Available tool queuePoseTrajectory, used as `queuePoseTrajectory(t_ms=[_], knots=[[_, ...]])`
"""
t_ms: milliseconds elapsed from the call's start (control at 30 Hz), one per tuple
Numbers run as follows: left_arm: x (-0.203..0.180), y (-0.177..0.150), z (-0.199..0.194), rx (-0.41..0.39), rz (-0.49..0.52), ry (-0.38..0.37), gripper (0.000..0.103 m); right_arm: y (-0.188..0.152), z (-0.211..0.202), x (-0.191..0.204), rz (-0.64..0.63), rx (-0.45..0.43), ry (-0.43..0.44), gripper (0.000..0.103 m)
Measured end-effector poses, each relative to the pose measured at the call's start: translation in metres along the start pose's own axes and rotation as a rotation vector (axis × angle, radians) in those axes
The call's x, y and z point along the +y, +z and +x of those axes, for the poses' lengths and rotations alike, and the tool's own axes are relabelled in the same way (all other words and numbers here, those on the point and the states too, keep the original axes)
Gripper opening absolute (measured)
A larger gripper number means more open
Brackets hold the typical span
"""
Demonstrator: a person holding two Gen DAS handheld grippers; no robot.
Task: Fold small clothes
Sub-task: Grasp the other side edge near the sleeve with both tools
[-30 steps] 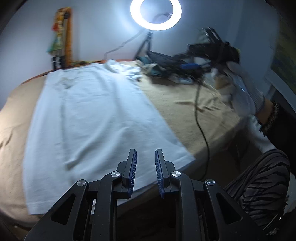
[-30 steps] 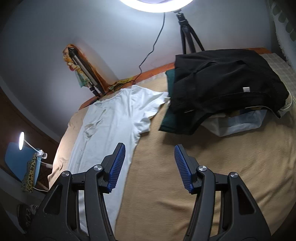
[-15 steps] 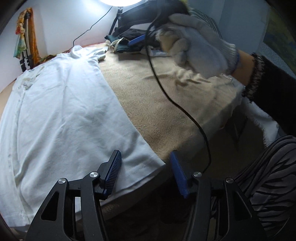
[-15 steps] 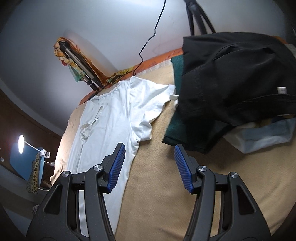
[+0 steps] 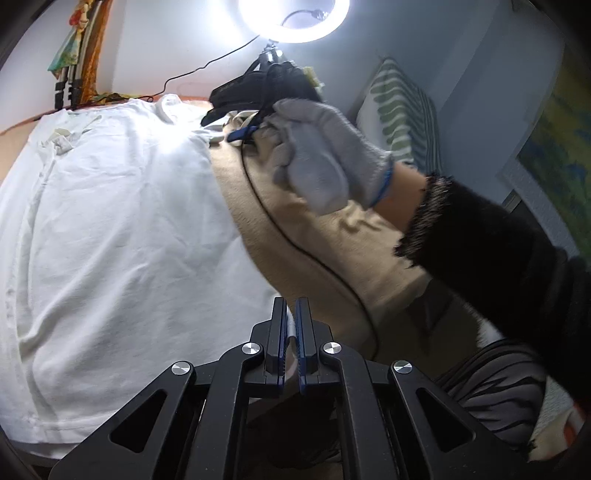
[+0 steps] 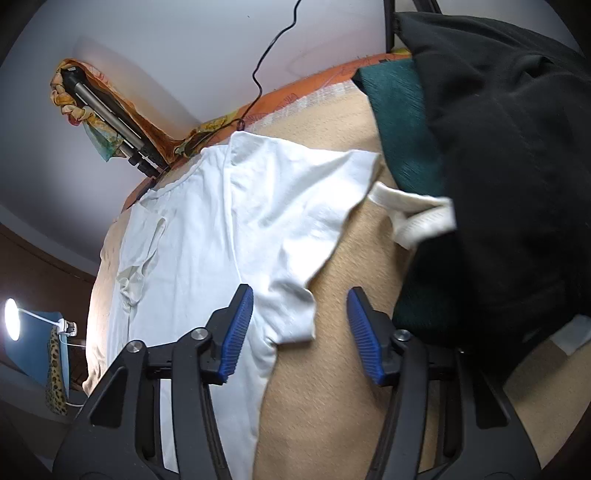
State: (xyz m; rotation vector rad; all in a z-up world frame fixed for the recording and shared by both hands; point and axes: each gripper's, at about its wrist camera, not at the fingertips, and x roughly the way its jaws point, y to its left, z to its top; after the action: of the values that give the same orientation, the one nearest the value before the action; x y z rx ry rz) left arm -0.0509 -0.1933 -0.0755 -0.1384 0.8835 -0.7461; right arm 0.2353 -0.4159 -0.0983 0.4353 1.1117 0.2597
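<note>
A white T-shirt (image 5: pixel 110 229) lies spread flat on the tan bed cover (image 5: pixel 325 240). My left gripper (image 5: pixel 290 314) is shut on the shirt's near right hem corner, a sliver of white cloth showing between the blue pads. In the right wrist view the same shirt (image 6: pixel 207 236) shows its right sleeve (image 6: pixel 295 314). My right gripper (image 6: pixel 300 321) is open, its jaws straddling the sleeve's end just above it. The gloved right hand (image 5: pixel 317 155) holds that gripper further up the bed.
A pile of black and dark green clothes (image 6: pixel 498 166) lies right of the sleeve, with a white strap (image 6: pixel 413 214) sticking out. A black cable (image 5: pixel 295 247) runs across the cover. A ring light (image 5: pixel 291 18) stands behind the bed. A striped pillow (image 5: pixel 402 118) is at the right.
My left gripper opened, then closed on the shirt's hem corner. My right gripper moved forward and down toward the right sleeve, staying open.
</note>
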Motion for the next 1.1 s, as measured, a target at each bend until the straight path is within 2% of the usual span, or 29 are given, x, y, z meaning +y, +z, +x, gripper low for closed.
queuePoseTrajectory(t_ms=[33, 67, 100, 200, 300, 367, 500, 667, 767, 800, 833, 900, 967, 1000, 1033, 1100], knots=[[-0.002, 0.0, 0.0, -0.004, -0.002, -0.006, 0.003, 0.002, 0.002, 0.001, 0.0, 0.005, 0.004, 0.034], [-0.004, 0.0, 0.001, -0.006, 0.0, -0.01, 0.003, 0.004, 0.005, 0.003, -0.002, 0.01, 0.005, 0.015], [-0.005, 0.0, 0.002, -0.006, 0.0, -0.013, 0.003, 0.005, 0.009, 0.005, -0.006, 0.023, 0.004, 0.008], [-0.008, -0.004, -0.002, -0.012, -0.029, -0.043, 0.003, 0.009, 0.005, 0.015, -0.026, 0.005, -0.041, 0.006], [-0.01, -0.005, -0.006, -0.031, -0.027, -0.06, 0.003, 0.015, -0.02, 0.027, -0.07, -0.068, -0.025, 0.005], [-0.008, -0.008, -0.003, -0.027, -0.015, -0.048, 0.002, 0.017, -0.024, 0.031, -0.09, -0.08, -0.043, 0.005], [0.0, -0.014, -0.001, -0.024, -0.032, -0.022, 0.002, 0.013, -0.006, 0.037, -0.115, -0.025, -0.128, 0.005], [-0.006, -0.015, -0.001, -0.012, 0.04, 0.021, 0.006, 0.008, 0.002, 0.038, -0.137, 0.006, -0.137, 0.005], [-0.018, -0.021, 0.016, 0.057, 0.1, 0.004, 0.03, 0.011, -0.003, 0.033, -0.119, 0.007, -0.131, 0.005], [-0.024, -0.024, 0.022, 0.073, 0.127, 0.031, 0.046, 0.012, -0.005, 0.032, -0.116, 0.004, -0.124, 0.005], [-0.026, -0.026, 0.027, 0.082, 0.143, 0.061, 0.057, 0.014, -0.007, 0.031, -0.115, 0.001, -0.122, 0.005], [-0.029, -0.029, 0.031, 0.066, 0.162, 0.095, 0.057, 0.014, -0.008, 0.03, -0.119, 0.0, -0.118, 0.005], [-0.027, -0.026, 0.033, 0.054, 0.155, 0.106, 0.055, 0.014, -0.007, 0.031, -0.126, 0.001, -0.119, 0.005], [-0.025, -0.024, 0.034, 0.046, 0.153, 0.11, 0.043, 0.014, -0.005, 0.032, -0.129, 0.003, -0.122, 0.005], [-0.023, -0.023, 0.034, 0.043, 0.15, 0.114, 0.022, 0.013, -0.004, 0.032, -0.131, 0.005, -0.123, 0.005], [-0.013, -0.02, 0.036, 0.048, 0.11, 0.089, 0.002, 0.013, 0.0, 0.034, -0.136, 0.01, -0.131, 0.005]])
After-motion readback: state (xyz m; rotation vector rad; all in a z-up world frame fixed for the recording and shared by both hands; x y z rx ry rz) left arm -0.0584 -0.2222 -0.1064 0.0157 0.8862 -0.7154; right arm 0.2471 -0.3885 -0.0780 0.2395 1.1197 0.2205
